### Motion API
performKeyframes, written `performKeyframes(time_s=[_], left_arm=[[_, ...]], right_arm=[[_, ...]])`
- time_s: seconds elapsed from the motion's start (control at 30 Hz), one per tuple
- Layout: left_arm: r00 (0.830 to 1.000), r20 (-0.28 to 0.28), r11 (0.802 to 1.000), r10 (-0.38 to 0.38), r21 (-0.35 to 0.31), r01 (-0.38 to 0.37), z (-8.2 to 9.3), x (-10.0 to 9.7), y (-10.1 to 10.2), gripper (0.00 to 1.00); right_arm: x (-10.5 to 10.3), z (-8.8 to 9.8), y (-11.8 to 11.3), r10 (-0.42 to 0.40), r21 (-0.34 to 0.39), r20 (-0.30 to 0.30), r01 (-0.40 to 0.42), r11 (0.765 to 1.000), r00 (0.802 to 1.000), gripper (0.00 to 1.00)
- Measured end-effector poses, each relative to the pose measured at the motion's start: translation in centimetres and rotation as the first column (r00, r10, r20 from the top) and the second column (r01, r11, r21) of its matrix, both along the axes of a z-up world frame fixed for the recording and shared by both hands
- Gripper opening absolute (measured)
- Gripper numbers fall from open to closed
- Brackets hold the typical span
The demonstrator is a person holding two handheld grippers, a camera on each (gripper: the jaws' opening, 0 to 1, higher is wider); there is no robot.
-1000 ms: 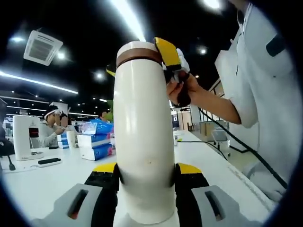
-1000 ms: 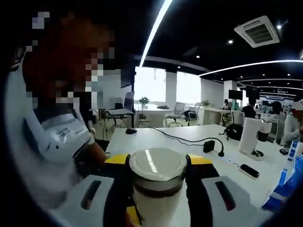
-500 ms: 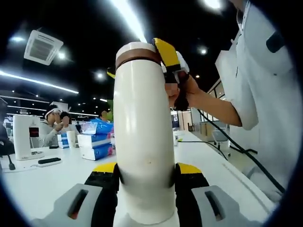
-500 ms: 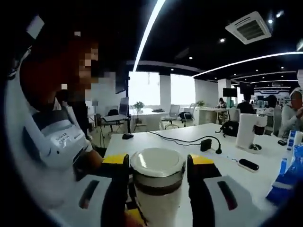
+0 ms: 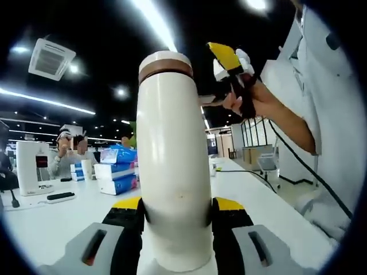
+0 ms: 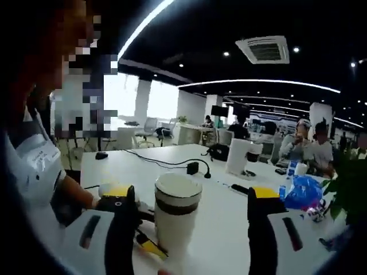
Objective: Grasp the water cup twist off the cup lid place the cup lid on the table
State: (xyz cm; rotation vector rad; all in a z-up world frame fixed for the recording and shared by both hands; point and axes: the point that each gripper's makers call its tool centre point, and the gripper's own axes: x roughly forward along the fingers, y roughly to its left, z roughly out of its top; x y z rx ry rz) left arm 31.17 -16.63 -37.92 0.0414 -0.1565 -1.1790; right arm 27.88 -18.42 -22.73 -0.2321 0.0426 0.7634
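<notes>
Two grippers share one white water cup [image 5: 174, 172]: the left gripper [image 5: 175, 213] clamps its body upright above the table [image 5: 51, 220], cup lid [image 6: 178, 187] on. The right gripper [image 6: 192, 200] (jaws spread wide) stands off the lid; it likely needs regripping, then twisting.

No readable text

Faint print on the person's white shirt [image 6: 35, 163] is too blurred to make out.

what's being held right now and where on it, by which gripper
The left gripper clamps the white water cup around its lower body. The right gripper is open with the lid between its jaws, holding nothing.
</notes>
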Motion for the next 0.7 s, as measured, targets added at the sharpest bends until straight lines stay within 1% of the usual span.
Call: performKeyframes(time_s=[0.07, 0.1, 0.13, 0.17, 0.23, 0.27, 0.3, 0.33, 0.37, 0.43, 0.47, 0.6, 0.7], left_arm=[[1.0, 0.0, 1.0, 0.001, 0.001, -0.001, 0.0, 0.0, 0.0, 0.48], [1.0, 0.0, 1.0, 0.001, 0.001, -0.001, 0.0, 0.0, 0.0, 0.48], [1.0, 0.0, 1.0, 0.001, 0.001, -0.001, 0.0, 0.0, 0.0, 0.48], [1.0, 0.0, 1.0, 0.001, 0.001, -0.001, 0.0, 0.0, 0.0, 0.48], [1.0, 0.0, 1.0, 0.001, 0.002, -0.001, 0.0, 0.0, 0.0, 0.48], [1.0, 0.0, 1.0, 0.001, 0.002, -0.001, 0.0, 0.0, 0.0, 0.48], [1.0, 0.0, 1.0, 0.001, 0.002, -0.001, 0.0, 0.0, 0.0, 0.48], [1.0, 0.0, 1.0, 0.001, 0.002, -0.001, 0.0, 0.0, 0.1, 0.48], [1.0, 0.0, 1.0, 0.001, 0.002, -0.001, 0.0, 0.0, 0.1, 0.48], [1.0, 0.001, 1.0, 0.001, 0.003, -0.001, 0.0, 0.0, 0.1, 0.48], [1.0, 0.0, 1.0, 0.002, 0.003, -0.002, 0.0, 0.0, 0.1, 0.48], [1.0, -0.001, 1.0, 0.001, 0.002, -0.001, 0.0, 0.0, 0.1, 0.48], [1.0, -0.001, 1.0, 0.0, 0.002, 0.0, 0.0, 0.0, 0.1, 0.48]], right_arm=[[-1.2, 0.1, 0.8, 0.012, -0.024, 0.021, -0.012, 1.0, 1.0, 0.81], [-1.5, 0.2, 0.9, 0.008, -0.034, 0.046, -0.006, 0.999, 0.999, 0.81], [-1.9, -0.1, 1.0, 0.01, -0.078, 0.054, -0.006, 0.997, 0.998, 0.79], [-2.4, -0.7, 1.2, 0.014, -0.106, 0.042, -0.009, 0.994, 0.999, 0.76], [-2.8, -0.8, 1.8, 0.009, -0.082, 0.04, -0.006, 0.997, 0.999, 0.72], [-3.0, -1.0, 2.1, -0.004, -0.037, 0.01, 0.004, 0.999, 1.0, 0.72], [-3.1, -1.2, 2.6, -0.014, 0.042, -0.039, 0.016, 0.999, 0.999, 0.73], [-3.1, -1.2, 2.8, -0.014, 0.075, -0.051, 0.018, 0.997, 0.999, 0.74], [-2.9, -1.1, 2.8, -0.032, 0.136, -0.065, 0.04, 0.99, 0.997, 0.76], [-2.6, -1.4, 2.4, -0.07, 0.164, -0.089, 0.084, 0.983, 0.994, 0.79], [-2.5, -1.6, 2.4, -0.08, 0.167, -0.088, 0.094, 0.981, 0.993, 0.8], [-2.1, -1.9, 2.6, -0.104, 0.183, -0.091, 0.12, 0.976, 0.99, 0.8], [-1.6, -2.0, 3.0, -0.099, 0.193, -0.104, 0.118, 0.974, 0.99, 0.79]])
